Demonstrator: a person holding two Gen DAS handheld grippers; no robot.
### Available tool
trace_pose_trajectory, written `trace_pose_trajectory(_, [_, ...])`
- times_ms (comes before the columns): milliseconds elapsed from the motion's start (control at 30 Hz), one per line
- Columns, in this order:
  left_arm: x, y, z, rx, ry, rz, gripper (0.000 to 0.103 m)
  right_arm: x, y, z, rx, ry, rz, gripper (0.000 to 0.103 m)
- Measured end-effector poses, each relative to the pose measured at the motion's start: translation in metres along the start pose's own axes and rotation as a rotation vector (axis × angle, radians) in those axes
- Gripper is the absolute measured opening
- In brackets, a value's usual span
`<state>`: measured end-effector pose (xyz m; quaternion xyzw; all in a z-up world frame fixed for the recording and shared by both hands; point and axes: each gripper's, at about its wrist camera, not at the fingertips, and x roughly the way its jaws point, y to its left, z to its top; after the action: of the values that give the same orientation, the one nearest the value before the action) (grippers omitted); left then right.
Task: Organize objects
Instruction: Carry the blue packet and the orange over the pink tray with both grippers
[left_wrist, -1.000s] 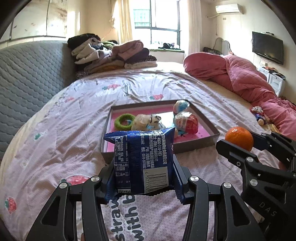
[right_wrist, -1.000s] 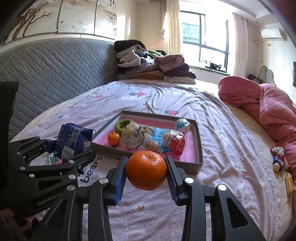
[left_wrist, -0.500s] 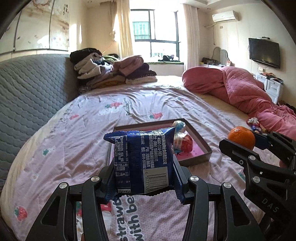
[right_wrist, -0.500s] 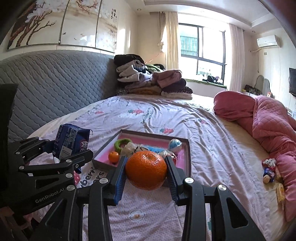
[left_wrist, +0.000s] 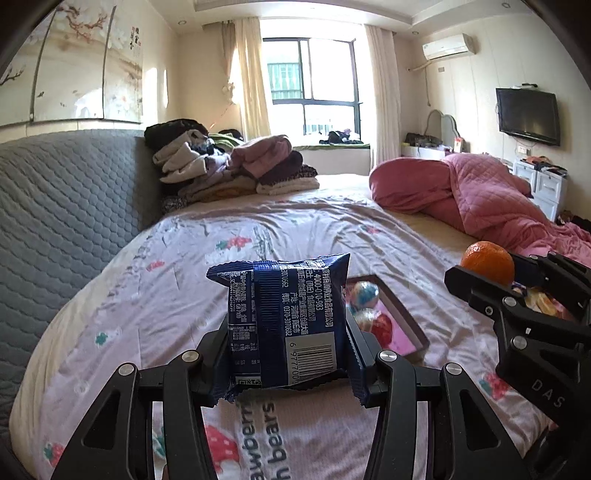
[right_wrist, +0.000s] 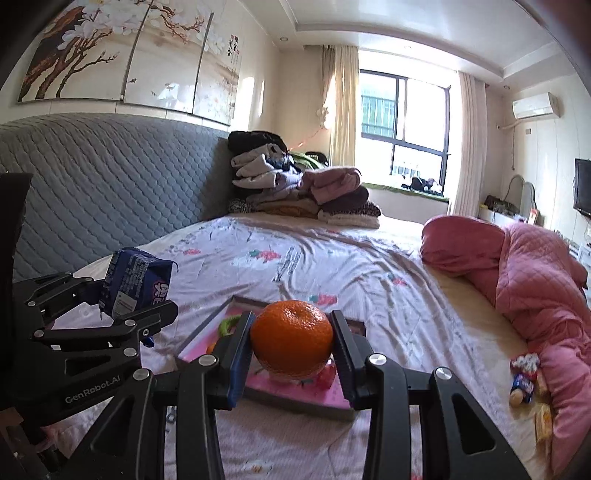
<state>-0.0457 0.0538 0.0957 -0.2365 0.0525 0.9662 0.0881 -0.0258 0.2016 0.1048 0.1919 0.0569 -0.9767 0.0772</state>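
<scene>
The left gripper (left_wrist: 286, 339) is clamped on a blue snack packet (left_wrist: 286, 317), held upright above the near bedsheet (left_wrist: 258, 240). The right gripper (right_wrist: 291, 343) grasps an orange (right_wrist: 291, 339) between its pads. The pink-lined tray (right_wrist: 295, 393) lies beyond both grippers, holding small toys.

Blue snack packet (left_wrist: 286, 325): phone numbers "4000-010-983" and "0370-3070682", barcode digits beginning "6 97770", Chinese print too small to read.
Left gripper (right_wrist: 122, 314) body: "GenRobot.AI".
Right gripper (left_wrist: 491, 275) body: "DAS".
Bedsheet (left_wrist: 295, 229) below the packet: upside-down "bears".
</scene>
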Motion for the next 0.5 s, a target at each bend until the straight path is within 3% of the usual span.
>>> trace_pose_trajectory(233, [0.044, 0.000, 0.022, -0.002, 0.000, 0.001, 0.052, 0.038, -0.013, 0.013, -0.001, 0.008, -0.013, 0.041])
trace_pose_trajectory(500, [0.113, -0.005, 0.009, 0.002, 0.083, -0.005, 0.052, 0.094, -0.018, -0.007, -0.004, 0.089, -0.009, 0.041])
